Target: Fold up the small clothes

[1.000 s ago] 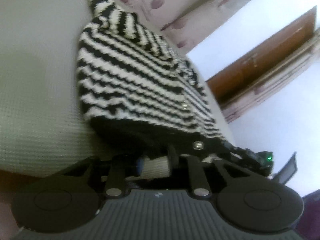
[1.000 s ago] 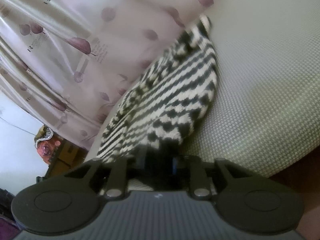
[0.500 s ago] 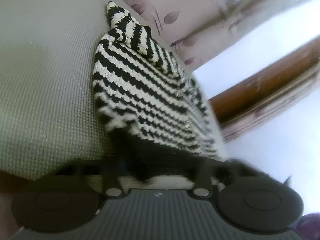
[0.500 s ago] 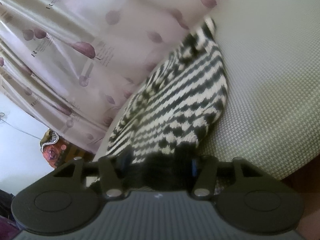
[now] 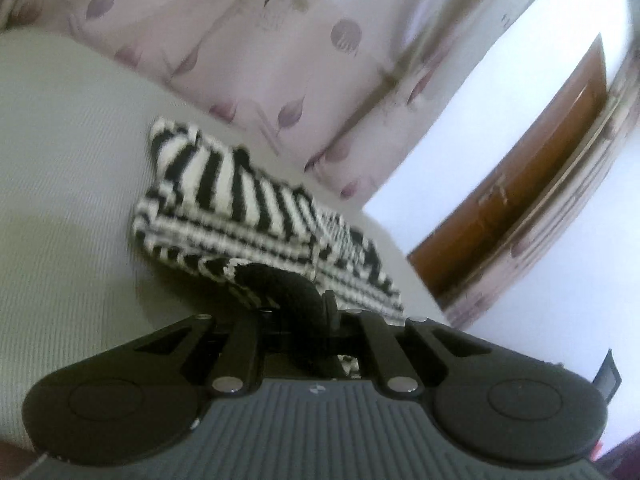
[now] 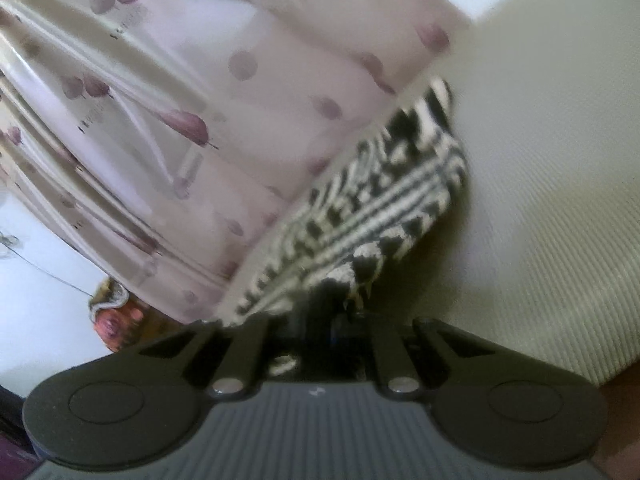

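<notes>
Both tongs, left (image 5: 306, 312) and right (image 6: 320, 316), are clamped tight.

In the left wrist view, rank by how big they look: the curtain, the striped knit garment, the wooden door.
1. Curtain, largest.
2. Striped knit garment.
3. Wooden door, smallest, though it stands farthest away, so this is apparent size only.

A pale, fine-ribbed cushioned surface (image 5: 60, 208) fills the foreground, and behind it hangs a pinkish curtain (image 5: 248, 48) printed with mauve leaves. Off to the right, a white wall (image 5: 500, 92) meets a brown wooden door (image 5: 532, 184). Soft daylight.
</notes>
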